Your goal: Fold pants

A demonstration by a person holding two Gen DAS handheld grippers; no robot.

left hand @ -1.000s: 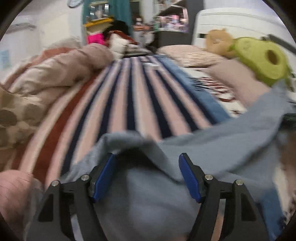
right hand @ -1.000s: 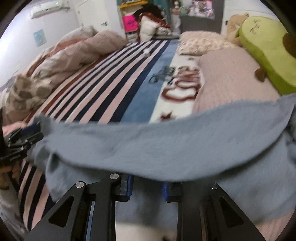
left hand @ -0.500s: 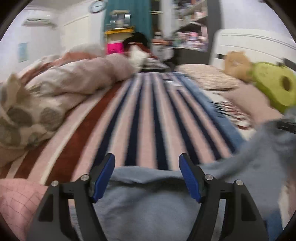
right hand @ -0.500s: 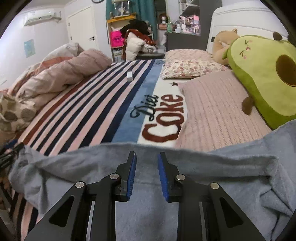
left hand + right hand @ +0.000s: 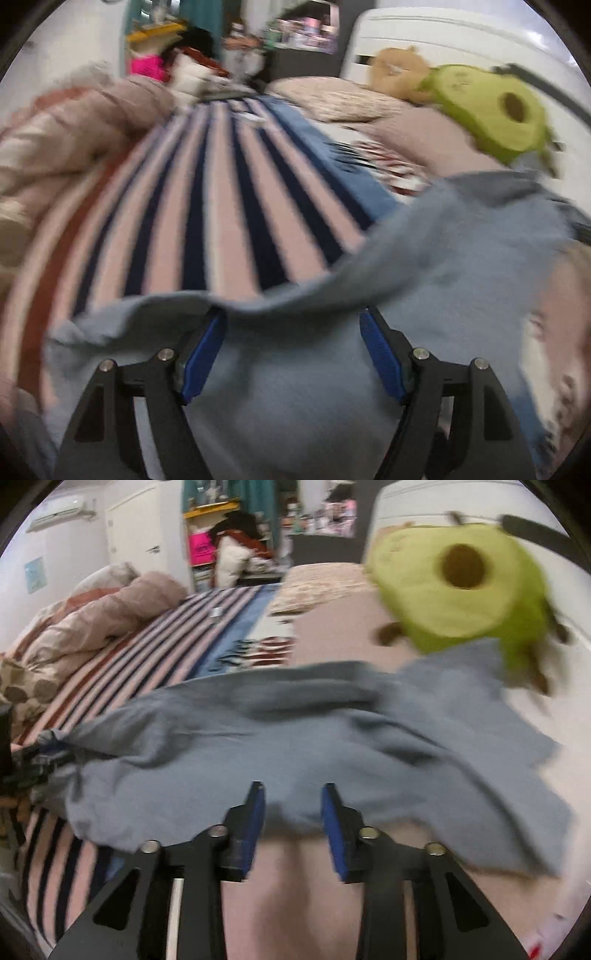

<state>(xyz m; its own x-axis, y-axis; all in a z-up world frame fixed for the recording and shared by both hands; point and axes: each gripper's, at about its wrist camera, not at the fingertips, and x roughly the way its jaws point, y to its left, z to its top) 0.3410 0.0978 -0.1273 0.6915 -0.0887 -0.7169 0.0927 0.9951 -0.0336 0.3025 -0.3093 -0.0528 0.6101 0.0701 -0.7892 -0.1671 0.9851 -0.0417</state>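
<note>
The grey-blue pants [image 5: 295, 720] lie spread crosswise on the bed, reaching from the striped blanket to the green plush. My right gripper [image 5: 293, 794] is at their near edge. Its jaws are opening, and the hem lies between the blue pads [image 5: 255, 812] without being pressed. My left gripper [image 5: 291, 317] stands wide open over the pants [image 5: 461, 240]. A fold of the cloth edge covers its fingertips, and its pads [image 5: 201, 354] stand apart from the cloth between them. In the right wrist view the pants' left end is too blurred to read.
A striped blanket [image 5: 221, 203] covers the bed. A bunched pink quilt [image 5: 74, 129] lies on the left, and a green avocado plush [image 5: 454, 583] and a pink pillow [image 5: 332, 627] on the right. A teddy bear [image 5: 395, 70] sits by the white headboard.
My right gripper has drawn back and risen, its jaws have widened and the pants have come out from between them. The left gripper has shifted, and the cloth edge now covers its tips.
</note>
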